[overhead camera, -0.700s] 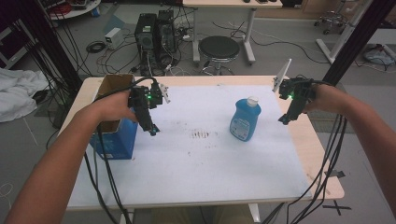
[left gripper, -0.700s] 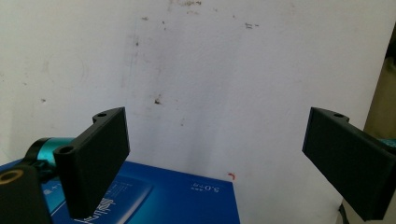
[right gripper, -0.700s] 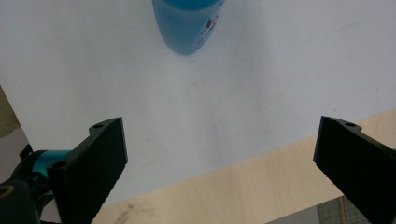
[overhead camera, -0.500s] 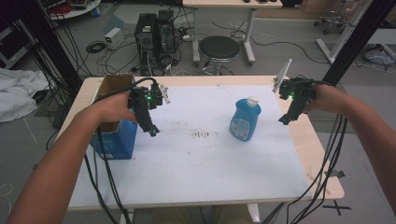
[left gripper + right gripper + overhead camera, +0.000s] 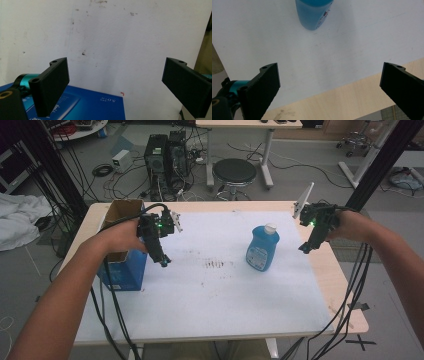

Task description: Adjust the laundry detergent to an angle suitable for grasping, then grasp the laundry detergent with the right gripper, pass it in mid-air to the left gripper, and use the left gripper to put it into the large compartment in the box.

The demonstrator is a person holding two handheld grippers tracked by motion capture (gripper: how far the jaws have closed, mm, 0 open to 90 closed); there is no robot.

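Left gripper point(image 5: 161, 255): held above the white sheet point(image 5: 215, 290) just beside the blue box point(image 5: 122, 270), jaws spread wide with nothing between them — in the left gripper view the box's printed top point(image 5: 82, 105) lies below the jaws, so this hand looks placed to steady or reach the box.
Right gripper point(image 5: 306, 246): hovers over the right edge of the tabletop point(image 5: 345, 285), jaws likewise released and empty, tilted down and in toward the bottle.
Blue bottle point(image 5: 262, 249): stands upright on the white sheet, white cap on top, between the two grippers but nearer the right one; it is apart from both. In the right gripper view its base point(image 5: 313, 12) sits ahead of the jaws, which suits a straight approach.
Blue box: open cardboard flaps face up at the left edge of the tabletop — a likely receptacle for the bottle, judging by the layout.
Step in hand: probably the reach for the bottle; no grasp made yet.
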